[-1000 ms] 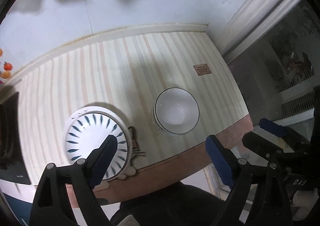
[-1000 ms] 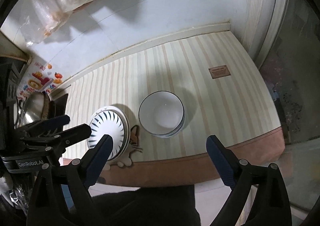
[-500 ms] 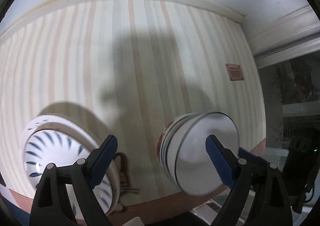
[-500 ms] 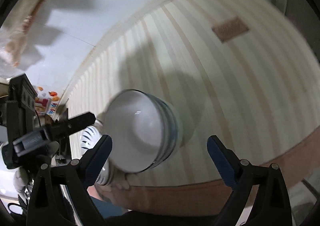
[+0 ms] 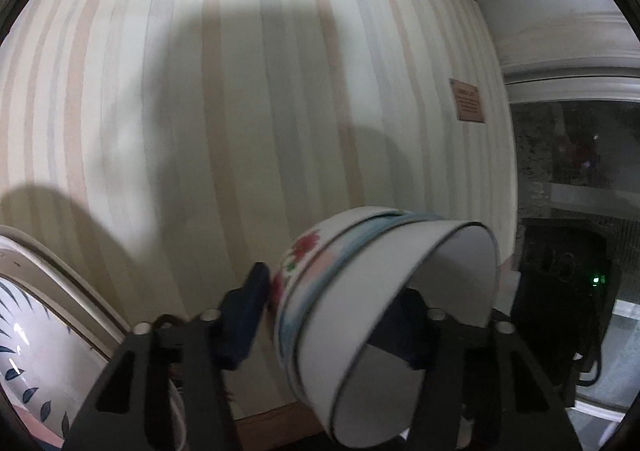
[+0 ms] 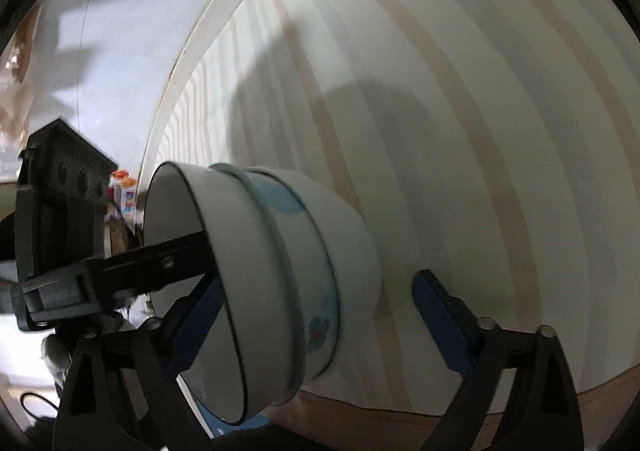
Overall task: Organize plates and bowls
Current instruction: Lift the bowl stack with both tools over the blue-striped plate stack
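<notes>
A stack of nested white bowls (image 5: 360,291) with flower prints stands on the striped cloth. My left gripper (image 5: 336,315) is closed around its left wall, one blue pad (image 5: 248,303) outside and the other inside the top bowl. In the right wrist view the same stack (image 6: 280,275) sits between the open fingers of my right gripper (image 6: 316,315), its left pad (image 6: 200,315) at the rim, its right pad (image 6: 440,311) apart from the bowls. The left gripper's finger (image 6: 160,259) reaches into the top bowl there. A blue-leaf plate (image 5: 36,355) lies at the lower left.
The striped tablecloth (image 5: 240,91) has a brown label (image 5: 468,101) at the right and a brown front edge (image 6: 400,415). A white wall (image 6: 104,51) rises behind. Small bottles (image 6: 126,191) stand at the far left.
Both grippers have dropped close to the table. My left gripper has closed from wide open onto the bowl stack's wall. The right gripper now straddles the stack.
</notes>
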{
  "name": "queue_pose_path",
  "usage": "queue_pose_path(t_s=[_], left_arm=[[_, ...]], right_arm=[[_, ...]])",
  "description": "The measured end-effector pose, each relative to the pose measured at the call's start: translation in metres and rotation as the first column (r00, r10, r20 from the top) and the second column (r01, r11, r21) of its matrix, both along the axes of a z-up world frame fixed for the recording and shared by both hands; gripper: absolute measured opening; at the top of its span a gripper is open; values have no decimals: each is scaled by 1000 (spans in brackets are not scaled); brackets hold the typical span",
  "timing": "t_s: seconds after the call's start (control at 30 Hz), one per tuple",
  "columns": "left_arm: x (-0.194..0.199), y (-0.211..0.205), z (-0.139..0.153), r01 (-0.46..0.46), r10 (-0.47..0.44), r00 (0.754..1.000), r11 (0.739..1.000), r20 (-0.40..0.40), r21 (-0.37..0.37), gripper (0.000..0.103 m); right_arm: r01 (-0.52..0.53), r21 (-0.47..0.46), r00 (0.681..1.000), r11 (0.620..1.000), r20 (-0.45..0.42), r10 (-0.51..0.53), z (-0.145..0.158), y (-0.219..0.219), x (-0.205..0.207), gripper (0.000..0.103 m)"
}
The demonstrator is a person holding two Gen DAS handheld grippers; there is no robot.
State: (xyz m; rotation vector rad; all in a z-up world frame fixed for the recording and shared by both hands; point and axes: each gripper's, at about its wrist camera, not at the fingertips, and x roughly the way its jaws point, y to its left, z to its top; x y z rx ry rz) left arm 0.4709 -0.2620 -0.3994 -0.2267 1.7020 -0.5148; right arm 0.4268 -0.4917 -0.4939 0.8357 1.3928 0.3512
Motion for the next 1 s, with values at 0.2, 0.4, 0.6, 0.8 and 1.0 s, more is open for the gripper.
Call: queue_pose_path(t_s=[0.2,0.4,0.6,0.8,1.0], left_arm=[[-7,-4,6,14,-15,999,1000,51,26,50],[-9,-1,6,-8,7,999,999,44,36,50],[-10,3,15,-16,14,999,999,45,45,50],[-11,15,35,-34,30,997,998,71,46,50],[-10,40,61,-77,72,992,996,106,38,50]], right_arm=[[-1,-29,1000,1000,4,1,0,10,0,67],[-23,-39,1000,999,-3,22,1,17,6,67],[-32,-35,999,999,-14,31,10,20,17,67],[-61,-32,998,998,5,61,27,28,16,67],[-114,-29,992,993,44,115,52,49,27,67]])
